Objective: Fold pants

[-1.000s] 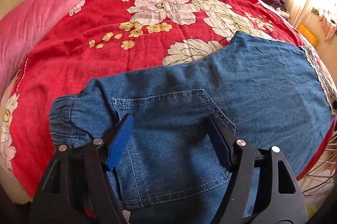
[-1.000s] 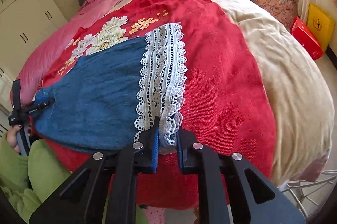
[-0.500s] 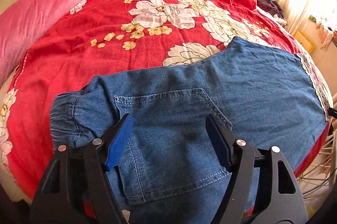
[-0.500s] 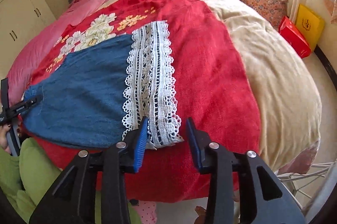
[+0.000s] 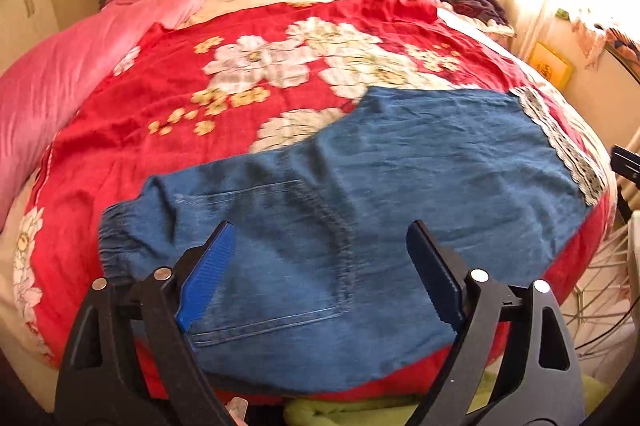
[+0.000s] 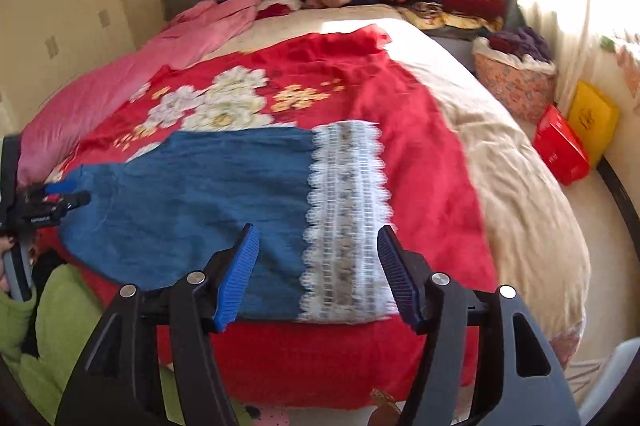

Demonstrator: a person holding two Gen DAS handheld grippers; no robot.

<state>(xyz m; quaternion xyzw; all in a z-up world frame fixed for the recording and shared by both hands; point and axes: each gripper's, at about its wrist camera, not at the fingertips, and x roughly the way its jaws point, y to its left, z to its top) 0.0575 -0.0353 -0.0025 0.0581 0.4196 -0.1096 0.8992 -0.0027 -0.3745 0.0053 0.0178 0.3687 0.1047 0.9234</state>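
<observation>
Both claws just opened and let go: left claw [image 5: 320,274] gapes over the waistband end, right claw [image 6: 318,274] over the lace cuff. Pants [image 5: 400,185] lie flat along the bed's [image 5: 240,57] near edge. Next I'd regrip both ends evenly before folding across.

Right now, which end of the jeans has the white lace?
The leg end, by the right gripper. The other end by the left gripper is gathered elastic.
</observation>
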